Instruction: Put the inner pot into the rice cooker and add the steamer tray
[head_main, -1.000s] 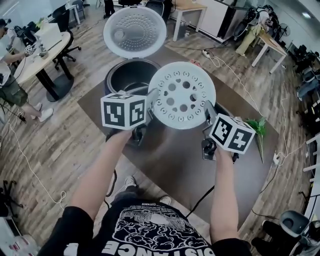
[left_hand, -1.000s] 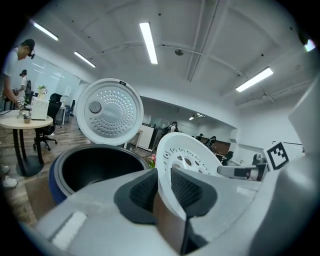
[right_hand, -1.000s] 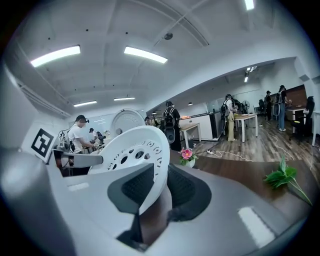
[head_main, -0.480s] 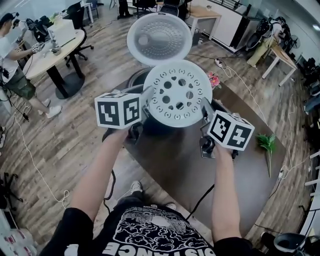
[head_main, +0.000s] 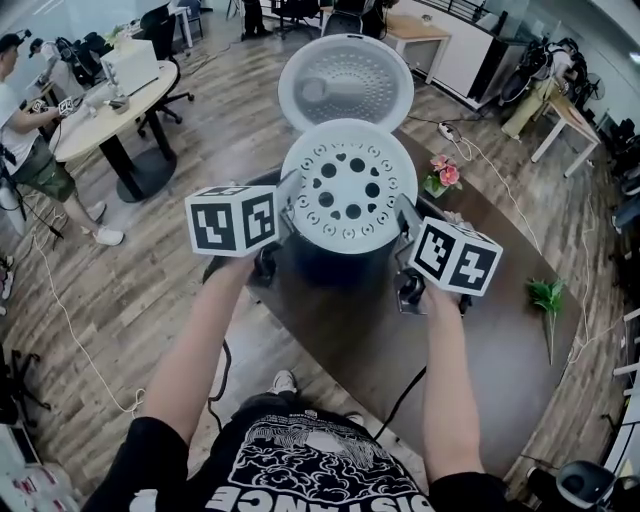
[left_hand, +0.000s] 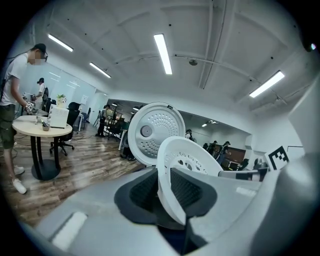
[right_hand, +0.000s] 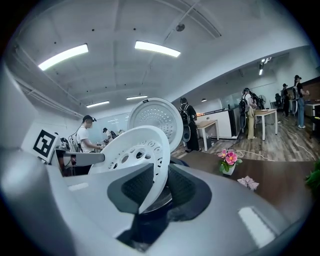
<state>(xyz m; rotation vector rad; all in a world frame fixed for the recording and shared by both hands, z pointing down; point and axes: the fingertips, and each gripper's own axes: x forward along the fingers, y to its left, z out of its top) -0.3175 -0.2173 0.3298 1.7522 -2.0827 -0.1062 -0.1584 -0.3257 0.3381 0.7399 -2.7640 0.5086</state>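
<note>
Head view: left gripper (head_main: 288, 207) and right gripper (head_main: 405, 222) each clamp opposite rims of steamer tray (head_main: 350, 190), held above open rice cooker (head_main: 335, 266).

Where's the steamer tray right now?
Head view, centre: the steamer tray is gripped by its rim between the left gripper and right gripper, over the rice cooker, in front of its raised lid.

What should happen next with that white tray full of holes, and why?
Probably lower it straight down. The left gripper and right gripper each pinch the tray by its rim, it hangs right over the rice cooker, and the lid stands open.
</note>
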